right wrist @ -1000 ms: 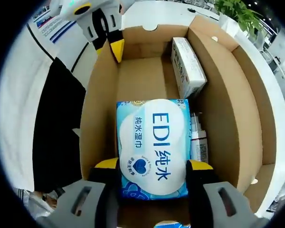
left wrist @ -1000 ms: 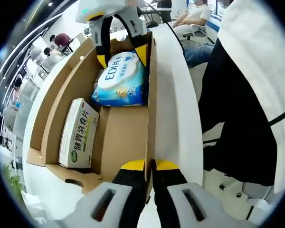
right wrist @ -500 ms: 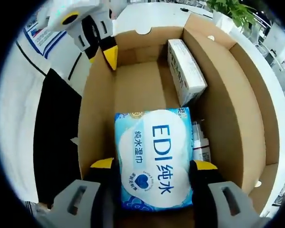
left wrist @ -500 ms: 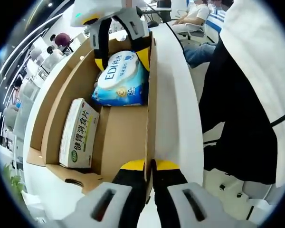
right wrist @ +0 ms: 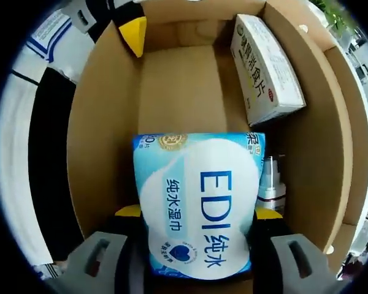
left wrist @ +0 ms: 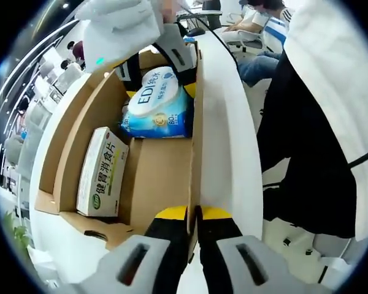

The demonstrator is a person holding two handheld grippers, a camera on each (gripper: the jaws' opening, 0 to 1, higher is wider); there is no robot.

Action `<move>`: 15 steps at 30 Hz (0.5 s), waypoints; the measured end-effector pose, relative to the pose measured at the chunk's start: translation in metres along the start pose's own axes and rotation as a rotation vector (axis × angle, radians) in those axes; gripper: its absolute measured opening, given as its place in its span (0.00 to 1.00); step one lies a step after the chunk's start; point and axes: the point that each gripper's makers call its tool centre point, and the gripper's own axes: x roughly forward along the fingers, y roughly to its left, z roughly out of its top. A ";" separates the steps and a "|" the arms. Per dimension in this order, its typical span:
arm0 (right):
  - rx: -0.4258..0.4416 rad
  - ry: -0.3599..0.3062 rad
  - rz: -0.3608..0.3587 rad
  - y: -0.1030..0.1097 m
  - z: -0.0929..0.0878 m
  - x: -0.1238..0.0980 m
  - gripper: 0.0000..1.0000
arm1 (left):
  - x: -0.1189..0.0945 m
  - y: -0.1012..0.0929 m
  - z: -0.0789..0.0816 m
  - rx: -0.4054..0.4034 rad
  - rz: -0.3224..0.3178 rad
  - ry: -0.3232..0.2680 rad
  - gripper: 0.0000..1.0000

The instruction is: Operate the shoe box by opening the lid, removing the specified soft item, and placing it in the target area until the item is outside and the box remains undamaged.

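Wet-wipe pack (right wrist: pixel 199 205), a soft blue-and-white pouch, is gripped between the right claw (right wrist: pixel 196 214) jaws, inside the open brown cardboard shoe box (right wrist: pixel 104 122); lifting out and placing are judged left to do. The left claw (left wrist: pixel 193 213) is clenched on the box's side wall at the white desk (left wrist: pixel 224 122) edge. A white-and-green carton (right wrist: pixel 267 67) and a small bottle (right wrist: pixel 271 184) lie beside the pack, touching or just apart, and could be dragged along.
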 end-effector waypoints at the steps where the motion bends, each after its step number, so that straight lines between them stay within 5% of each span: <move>1: 0.002 0.008 -0.005 -0.004 0.001 0.009 0.67 | 0.000 0.000 0.000 0.000 0.000 0.000 0.04; 15: 0.003 0.070 0.013 -0.003 -0.002 0.012 0.68 | 0.001 0.000 -0.001 -0.001 -0.012 0.004 0.04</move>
